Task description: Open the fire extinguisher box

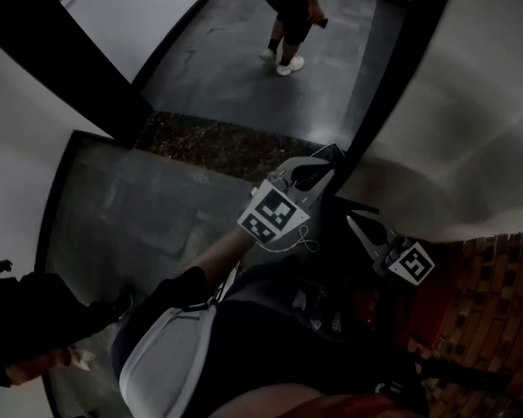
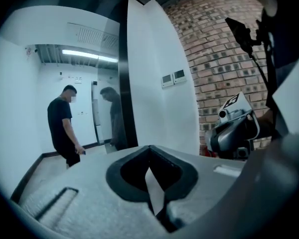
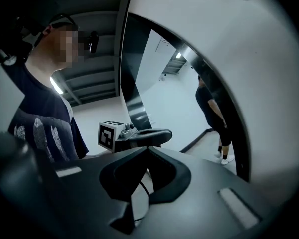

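- The left claw [image 2: 149, 149] was closed, tips together, with nothing between them.
- The right claw [image 3: 148, 150] was also closed and empty. Only a thin cable showed through the gap behind its tips.
- Both claws were held up in front of the person's body, near each other, and neither touched any fixture.
- No view showed the fire extinguisher box plainly. No door, handle or latch could be picked out.
- A small red patch [image 2: 205, 150] sat low against the brick wall [image 2: 219, 59], mostly hidden behind the right claw. It might have belonged to the box, but too little of it showed to tell.
- Another person [image 2: 64, 126] stood well away down the corridor on the grey floor [image 1: 235, 68] and took no part.
- Judged from this, nothing of the task was done. Finding the box, taking hold of its door or latch and swinging it open were all left.
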Demonstrator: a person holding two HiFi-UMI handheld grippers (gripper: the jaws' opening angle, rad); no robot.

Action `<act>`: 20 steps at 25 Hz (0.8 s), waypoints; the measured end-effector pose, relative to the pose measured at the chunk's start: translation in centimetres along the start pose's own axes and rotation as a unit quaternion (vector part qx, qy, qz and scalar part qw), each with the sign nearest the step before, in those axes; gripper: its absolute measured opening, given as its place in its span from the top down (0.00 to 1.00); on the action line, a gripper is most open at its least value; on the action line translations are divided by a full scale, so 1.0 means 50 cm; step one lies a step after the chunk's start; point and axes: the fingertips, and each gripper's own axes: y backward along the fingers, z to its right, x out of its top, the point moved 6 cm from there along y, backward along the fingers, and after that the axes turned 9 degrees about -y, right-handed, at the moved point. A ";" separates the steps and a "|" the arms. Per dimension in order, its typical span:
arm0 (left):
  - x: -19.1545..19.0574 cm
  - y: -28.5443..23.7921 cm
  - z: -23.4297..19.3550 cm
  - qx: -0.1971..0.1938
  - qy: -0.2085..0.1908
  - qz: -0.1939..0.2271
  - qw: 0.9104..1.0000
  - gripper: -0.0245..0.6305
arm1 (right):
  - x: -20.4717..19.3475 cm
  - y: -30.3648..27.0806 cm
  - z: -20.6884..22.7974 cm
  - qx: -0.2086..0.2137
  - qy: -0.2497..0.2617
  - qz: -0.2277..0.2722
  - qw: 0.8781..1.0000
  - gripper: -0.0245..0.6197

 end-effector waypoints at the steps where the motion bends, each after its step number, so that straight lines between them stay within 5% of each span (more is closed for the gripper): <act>1: -0.007 0.004 -0.022 0.008 0.000 -0.002 1.000 0.96 | 0.006 -0.021 0.010 0.000 0.006 -0.001 1.000 0.96; 11: -0.077 0.026 -0.094 0.103 0.053 -0.079 0.990 0.96 | 0.025 -0.115 0.104 0.084 -0.024 -0.047 0.995 0.96; 20: 0.019 0.046 -0.109 0.158 0.084 -0.074 0.981 0.96 | 0.093 -0.127 0.114 0.159 -0.024 -0.051 0.986 0.96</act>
